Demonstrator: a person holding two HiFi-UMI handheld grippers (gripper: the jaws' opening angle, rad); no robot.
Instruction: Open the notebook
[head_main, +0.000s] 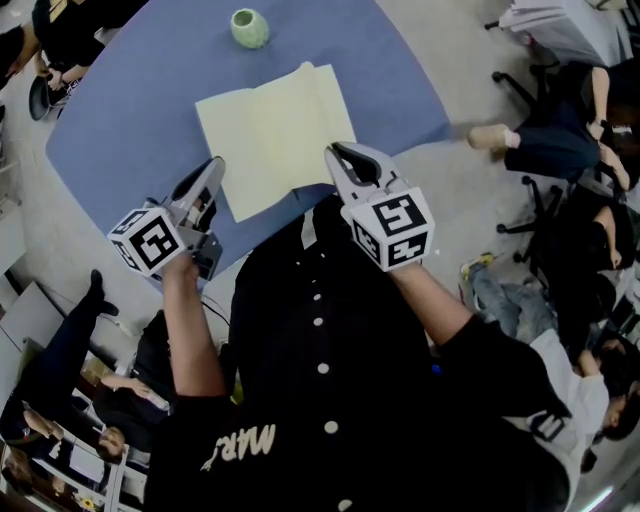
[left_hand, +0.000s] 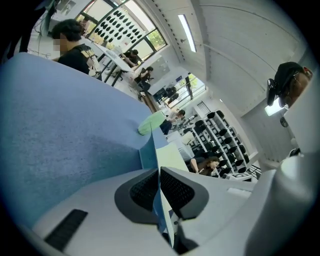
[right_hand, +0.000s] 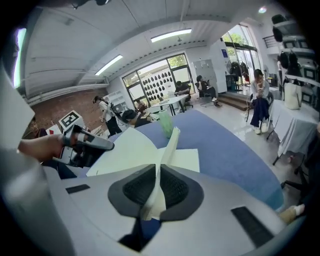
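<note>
A pale yellow notebook (head_main: 275, 135) lies spread on the blue table (head_main: 120, 110). My left gripper (head_main: 215, 165) is at its near left edge. In the left gripper view that gripper (left_hand: 160, 172) is shut on a thin cover sheet (left_hand: 167, 155), blue on one side and pale on the other. My right gripper (head_main: 335, 155) is at the notebook's near right corner. In the right gripper view this gripper (right_hand: 159, 170) is shut on a pale yellow page (right_hand: 171, 142), which stands up off the notebook (right_hand: 125, 150). The left gripper (right_hand: 87, 142) shows there at the left.
A small green cup (head_main: 249, 27) stands on the table beyond the notebook, also visible as the green cup (right_hand: 166, 121). The table's near edge runs just under both grippers. Seated people and office chairs (head_main: 560, 130) ring the table on a grey floor.
</note>
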